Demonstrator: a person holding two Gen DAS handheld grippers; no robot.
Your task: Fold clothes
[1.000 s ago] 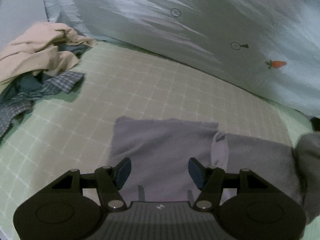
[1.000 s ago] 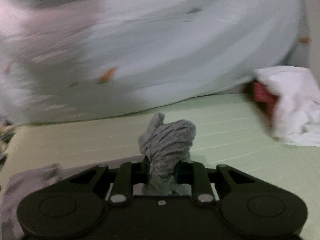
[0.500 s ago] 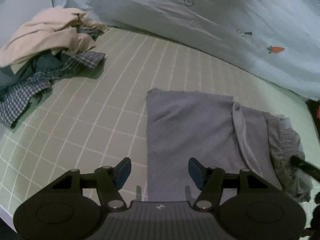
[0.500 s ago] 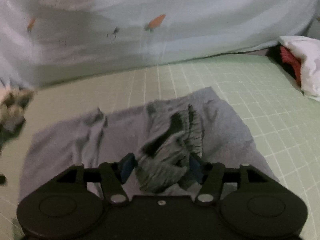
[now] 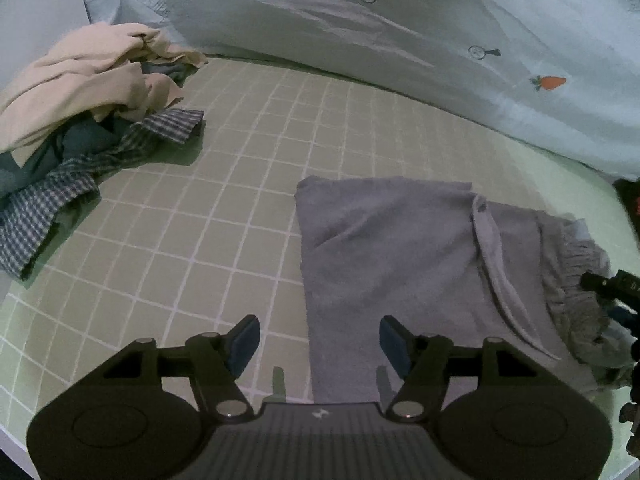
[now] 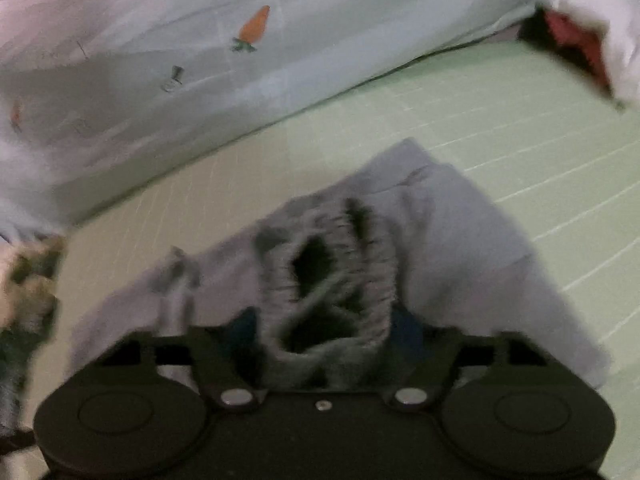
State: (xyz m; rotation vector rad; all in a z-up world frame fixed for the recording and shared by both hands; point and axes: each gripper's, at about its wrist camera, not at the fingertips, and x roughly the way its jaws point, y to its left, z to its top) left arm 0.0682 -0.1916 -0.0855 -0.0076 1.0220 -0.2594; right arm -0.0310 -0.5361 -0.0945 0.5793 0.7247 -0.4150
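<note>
left gripper [image 5: 319, 340]: jaws spread wide, nothing between them; hovers over the near-left edge of the trousers
right gripper [image 6: 322, 330]: jaws apart, the bunched waistband sits in the gap between the blue pads; cannot tell if the pads actually press on it (frame is motion-blurred)
trousers [image 5: 400, 248]: grey, folded flat into a rough rectangle on the bed sheet, a lighter drawstring [image 5: 494, 276] running across the top
waistband [image 6: 332, 280]: gathered elastic end, crumpled and open, at the right end of the trousers; in the left view it lies at the far right, just beside the right gripper's tip
bed sheet [image 5: 224, 240]: pale green with a white grid, trousers lie right of centre on it
clothes pile [image 5: 80, 120]: beige, dark teal and checked pieces heaped at the far left, well apart from the trousers
duvet [image 5: 380, 40]: light blue with carrot print, bunched along the far edge of the bed
white cloth [image 6: 600, 28]: with something red under it, at the far right corner (blurred, cannot tell what it is)
</note>
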